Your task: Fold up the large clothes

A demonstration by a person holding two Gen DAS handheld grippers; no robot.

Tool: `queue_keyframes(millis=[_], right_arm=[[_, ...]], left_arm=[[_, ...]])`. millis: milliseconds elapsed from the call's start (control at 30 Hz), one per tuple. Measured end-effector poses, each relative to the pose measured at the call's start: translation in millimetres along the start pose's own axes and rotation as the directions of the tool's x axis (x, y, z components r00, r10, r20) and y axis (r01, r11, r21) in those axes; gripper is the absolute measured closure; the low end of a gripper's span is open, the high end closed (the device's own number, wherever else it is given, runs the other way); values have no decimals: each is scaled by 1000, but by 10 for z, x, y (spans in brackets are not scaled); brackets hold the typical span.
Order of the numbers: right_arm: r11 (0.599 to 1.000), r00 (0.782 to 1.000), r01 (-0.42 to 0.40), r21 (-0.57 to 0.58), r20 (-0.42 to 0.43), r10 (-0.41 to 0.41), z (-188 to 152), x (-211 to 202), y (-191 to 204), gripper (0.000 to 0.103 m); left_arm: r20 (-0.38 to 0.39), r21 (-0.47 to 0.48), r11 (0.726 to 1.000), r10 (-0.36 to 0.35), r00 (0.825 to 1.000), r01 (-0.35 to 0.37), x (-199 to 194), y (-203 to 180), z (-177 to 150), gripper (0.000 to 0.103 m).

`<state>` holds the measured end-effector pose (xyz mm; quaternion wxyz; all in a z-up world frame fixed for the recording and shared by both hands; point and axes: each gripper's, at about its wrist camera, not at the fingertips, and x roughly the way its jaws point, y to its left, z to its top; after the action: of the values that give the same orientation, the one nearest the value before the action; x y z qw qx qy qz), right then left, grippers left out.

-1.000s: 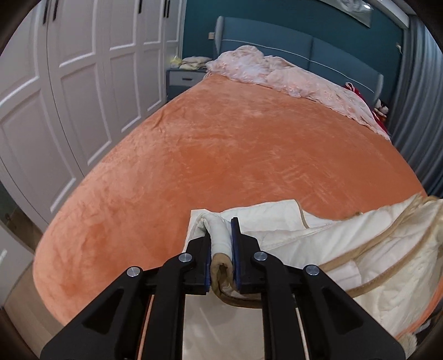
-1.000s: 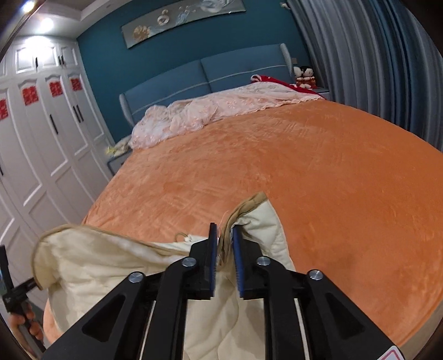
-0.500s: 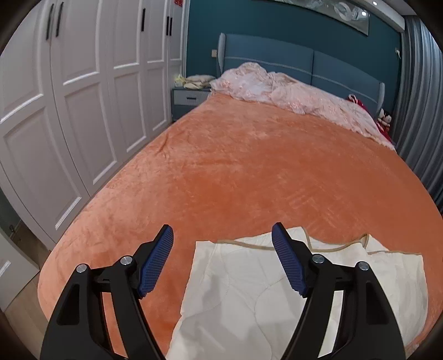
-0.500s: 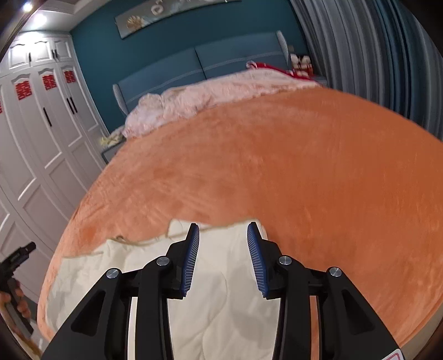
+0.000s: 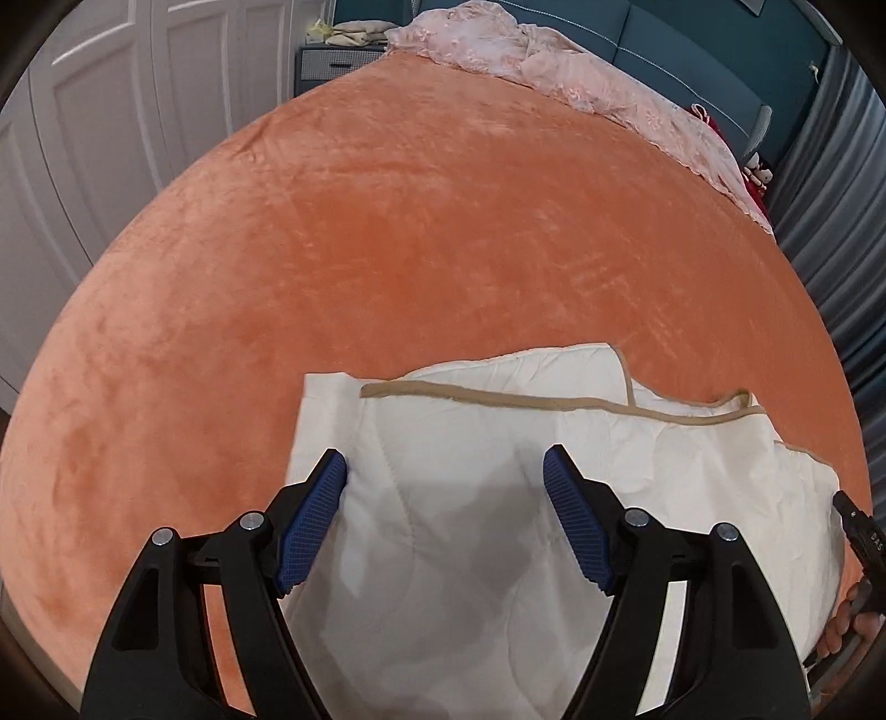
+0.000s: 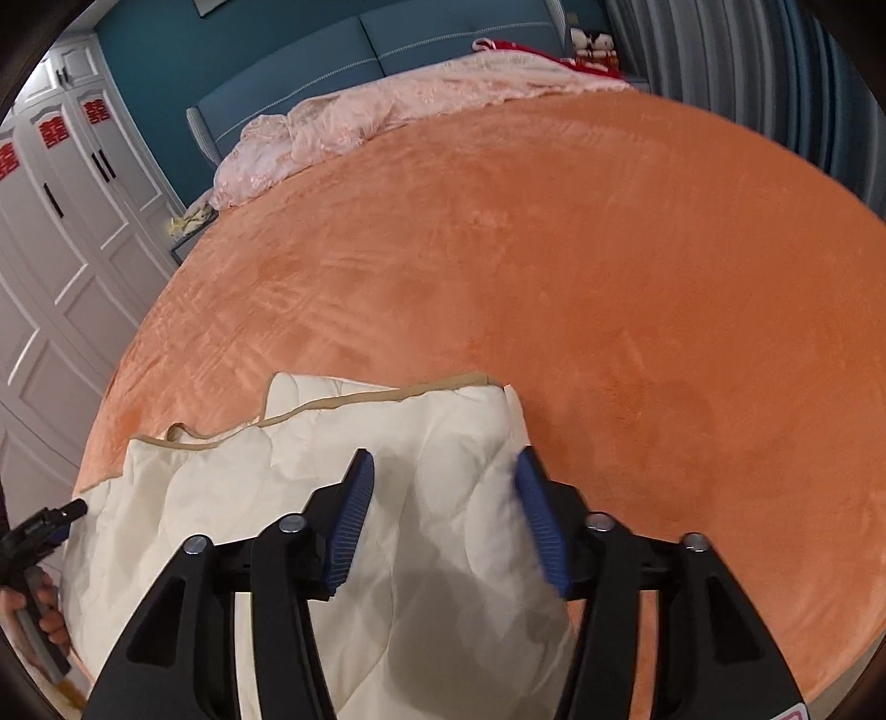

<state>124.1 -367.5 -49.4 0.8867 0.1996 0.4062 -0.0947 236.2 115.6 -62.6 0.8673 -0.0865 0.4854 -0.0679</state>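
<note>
A cream quilted garment with tan trim (image 5: 498,421) lies folded on the near end of the orange bed (image 5: 415,221); it also shows in the right wrist view (image 6: 387,443). My left gripper (image 5: 446,459) is open and empty, hovering over the garment's left part. My right gripper (image 6: 443,462) is open and empty over the garment's right edge. The left gripper's tip shows at the left in the right wrist view (image 6: 44,523); the right gripper's tip shows at the right edge of the left wrist view (image 5: 858,531).
A crumpled pink blanket (image 5: 554,61) lies along the blue headboard (image 6: 343,50). White wardrobe doors (image 6: 61,221) stand on the left, a nightstand (image 5: 332,66) beside the bed, grey curtains (image 6: 775,66) on the right. The bed's near edge runs just under the garment.
Both grippers let go of the garment's tan-trimmed edge and opened wide. The garment dropped flat onto the bed in a folded stack, and both grippers now hover above it.
</note>
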Motion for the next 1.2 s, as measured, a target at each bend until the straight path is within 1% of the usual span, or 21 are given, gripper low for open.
queue_keyframes(millis=[33, 67, 100, 133, 233, 300, 400, 500, 667, 900, 1200], right_arm=[[1000, 1000, 1, -1, -1, -1, 18, 30, 2, 72], [1000, 1000, 1, -4, -1, -1, 35, 51, 12, 86], [1000, 1000, -12, -2, 4, 12, 59, 60, 9, 92], [1000, 1000, -16, -2, 19, 16, 78, 50, 18, 93], [1000, 998, -4, -11, 69, 5, 132, -8, 69, 95], [1000, 995, 9, -6, 100, -8, 193, -28, 89, 96], [999, 994, 34, -2, 107, -34, 260, 22, 98, 96], [997, 994, 74, 0, 82, -73, 278, 199, 73, 96], [995, 995, 96, 17, 32, -97, 232, 467, -9, 96], [993, 994, 113, 17, -11, -113, 131, 714, -46, 96], [985, 985, 172, -28, 14, -172, 62, 811, 52, 91]], left_arm=[[10, 6, 1000, 4, 1000, -4, 5, -16, 8, 46], [23, 19, 1000, 18, 1000, -18, 6, -42, 22, 54], [27, 26, 999, 25, 999, -26, 6, -58, 42, 68], [32, 29, 999, 31, 999, -32, 13, -70, 64, 79], [75, 44, 997, 61, 995, -64, -21, -98, 165, 91], [104, 55, 995, 82, 991, -88, -43, -124, 233, 93], [113, 67, 991, 109, 988, -117, 26, -174, 335, 93], [104, 83, 983, 154, 983, -163, 196, -209, 375, 93], [73, 88, 974, 202, 977, -208, 523, -158, 319, 93], [83, 89, 969, 225, 971, -232, 730, -127, 224, 91], [114, 109, 954, 268, 957, -280, 804, -191, 168, 91]])
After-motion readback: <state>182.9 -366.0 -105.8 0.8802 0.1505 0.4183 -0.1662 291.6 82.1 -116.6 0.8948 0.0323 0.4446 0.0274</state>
